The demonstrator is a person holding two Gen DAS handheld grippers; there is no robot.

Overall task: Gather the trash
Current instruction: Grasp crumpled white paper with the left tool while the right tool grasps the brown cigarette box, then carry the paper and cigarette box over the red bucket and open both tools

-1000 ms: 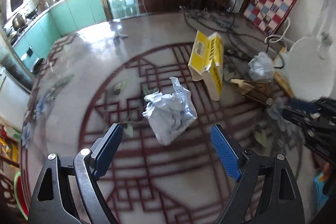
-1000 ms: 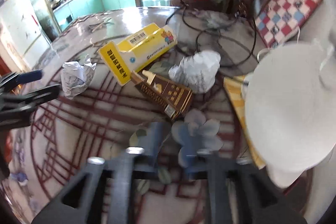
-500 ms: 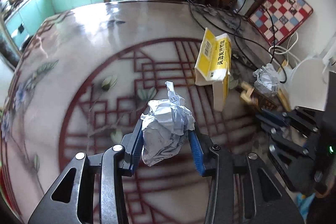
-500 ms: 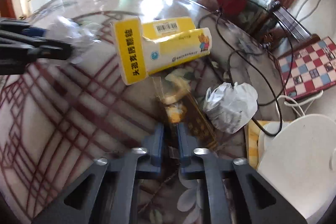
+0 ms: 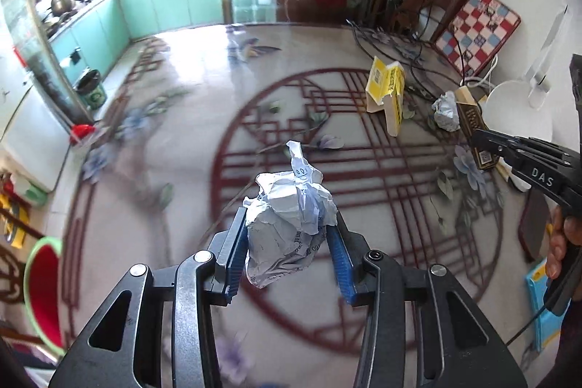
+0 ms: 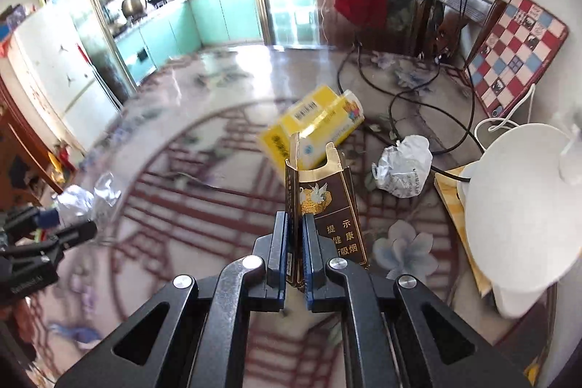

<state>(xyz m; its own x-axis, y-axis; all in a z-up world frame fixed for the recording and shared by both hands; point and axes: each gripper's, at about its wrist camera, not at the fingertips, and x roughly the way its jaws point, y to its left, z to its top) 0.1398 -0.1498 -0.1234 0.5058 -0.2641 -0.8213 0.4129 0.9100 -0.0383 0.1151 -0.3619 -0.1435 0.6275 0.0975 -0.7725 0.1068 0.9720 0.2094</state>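
My left gripper [image 5: 287, 238] is shut on a crumpled white paper ball [image 5: 287, 224] and holds it above the table. My right gripper [image 6: 295, 242] is shut on an open brown cigarette box [image 6: 323, 206], lifted upright off the table. The right gripper and box also show at the right of the left wrist view [image 5: 480, 140]. A yellow carton [image 6: 316, 126] and a second crumpled paper ball [image 6: 402, 169] lie on the round patterned table [image 5: 182, 140]. The left gripper with its paper shows at the left of the right wrist view [image 6: 76, 206].
A white lamp base [image 6: 516, 206] stands at the right on a yellow book. Black cables [image 6: 400, 89] run across the far side. A checkered cushion [image 6: 516, 53] leans at the back right. A red bowl [image 5: 43, 286] sits beyond the table's left edge.
My left gripper closed on the paper ball and raised it. My right gripper closed on the cigarette box and lifted it upright off the table.
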